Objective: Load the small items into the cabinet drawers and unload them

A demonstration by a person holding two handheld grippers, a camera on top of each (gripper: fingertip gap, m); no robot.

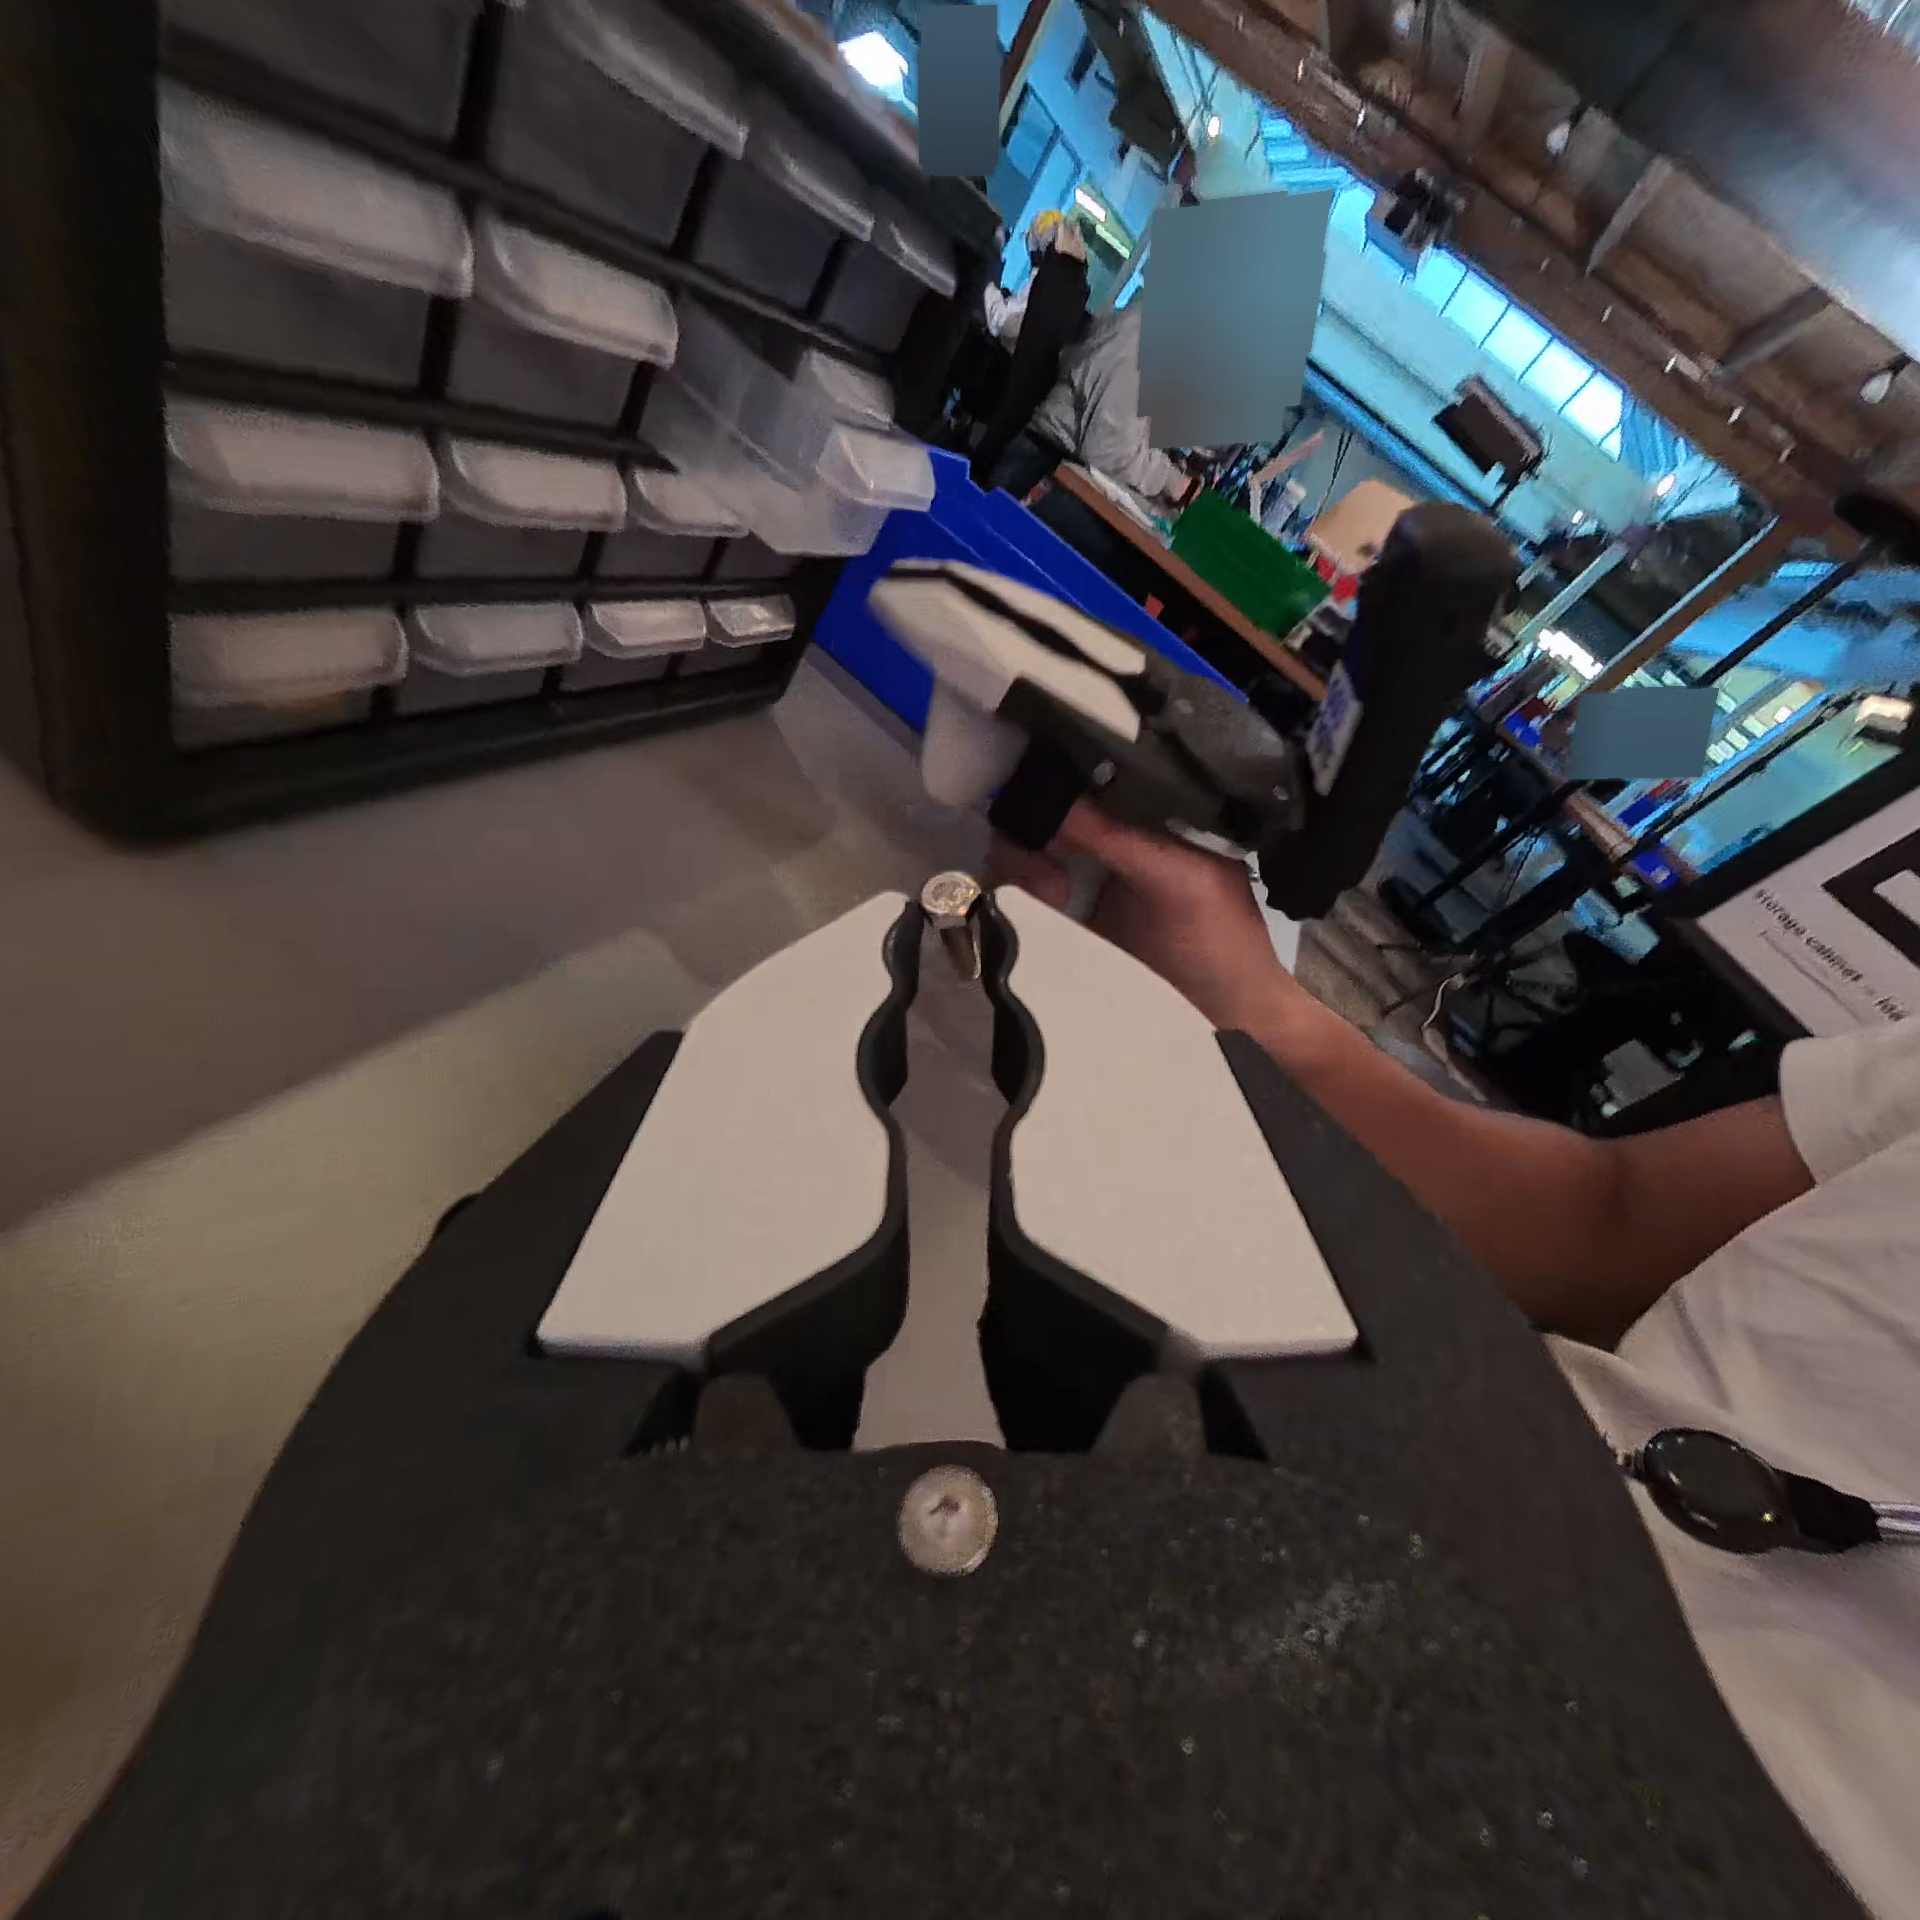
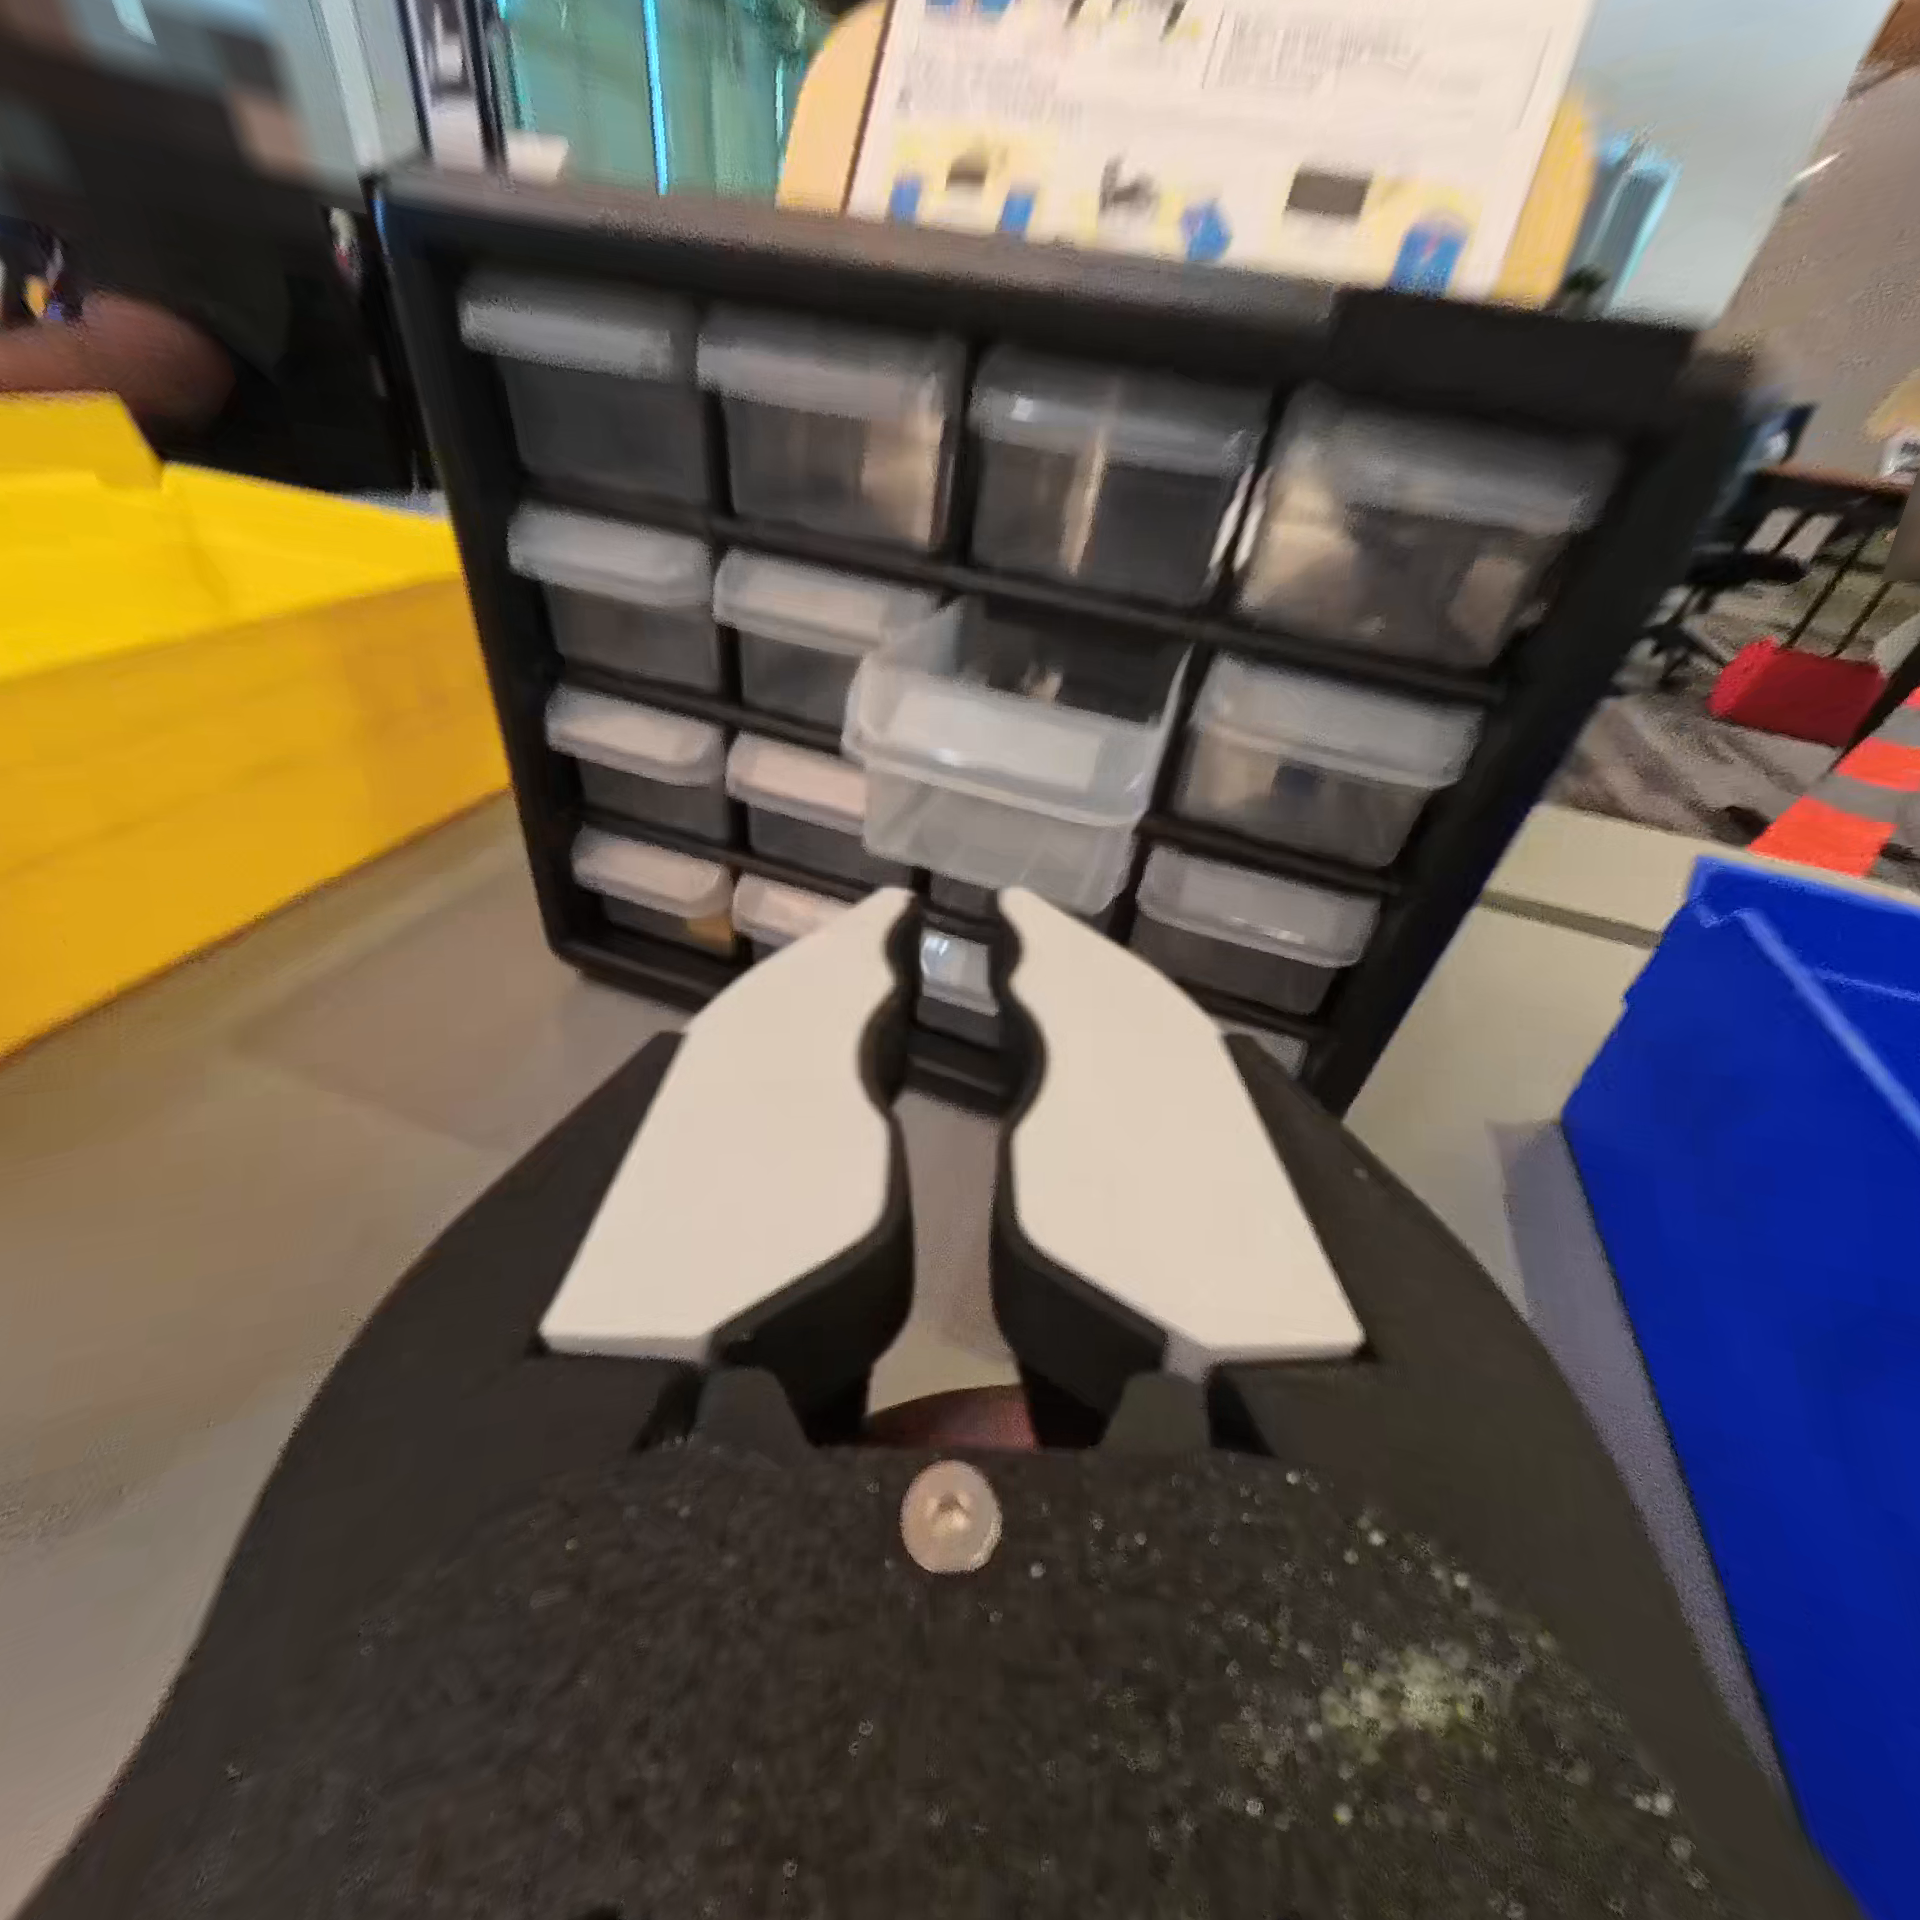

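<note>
Between the white tips of the left hand-held gripper (image 1: 951, 920), at the centre of the left wrist view, sits a small bolt (image 1: 952, 914), pinched just under its hex head with the shank hanging down. The jaws are closed narrow on it. At the upper left of that frame stands the black cabinet (image 1: 104, 644) on the grey desk (image 1: 312, 935), with one clear drawer (image 1: 831, 488) pulled out at its far side.

From the right wrist view the right hand-held gripper (image 2: 958, 920) faces the cabinet front with its jaws narrowly apart and nothing between them. The pulled-out drawer (image 2: 997, 790) projects from the third column, just above the fingertips at frame centre. A yellow bin (image 2: 208, 665) lies at the left and a blue bin (image 2: 1766, 1247) at the right.

The step in hand looks like dropping the bolt into the open drawer. To do it well, the left gripper should carry the bolt over the drawer's open top, clear of its front lip, and let go only once the shank is inside. The grip is small, so a slow, level carry seems wise. The right gripper could steady the drawer front against being pushed in.
</note>
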